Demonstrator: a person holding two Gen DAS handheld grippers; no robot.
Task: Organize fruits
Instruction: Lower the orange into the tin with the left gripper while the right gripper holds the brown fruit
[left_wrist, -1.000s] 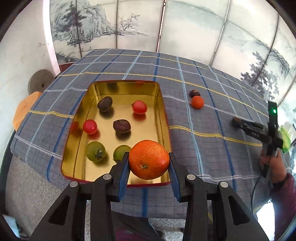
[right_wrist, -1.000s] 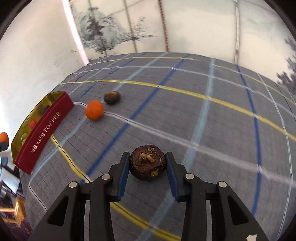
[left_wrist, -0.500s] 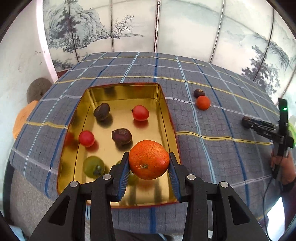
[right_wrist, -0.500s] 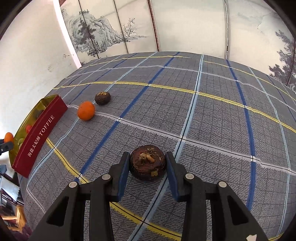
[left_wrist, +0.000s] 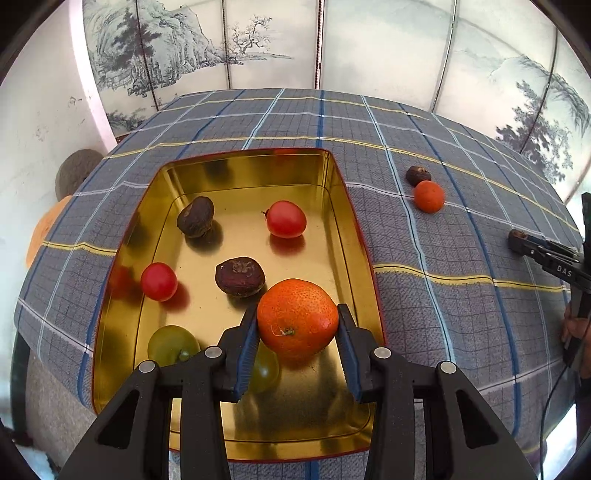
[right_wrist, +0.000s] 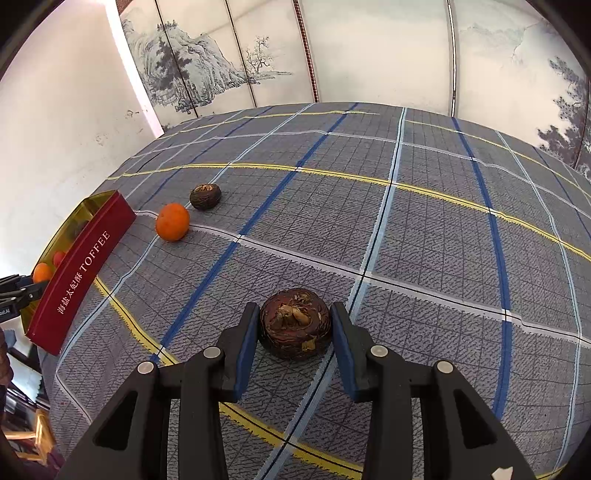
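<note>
Our left tongs clamp an orange over the tin, lower centre; right tongs grip a brown fruit on the bench.

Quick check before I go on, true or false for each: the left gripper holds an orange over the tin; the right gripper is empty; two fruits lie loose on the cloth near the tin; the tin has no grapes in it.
1. The left gripper holds an orange over the tin. True.
2. The right gripper is empty. False: it is shut on a dark brown fruit.
3. Two fruits lie loose on the cloth near the tin. True: a small orange and a dark fruit.
4. The tin has no grapes. False: green grapes lie at its near end.
</note>
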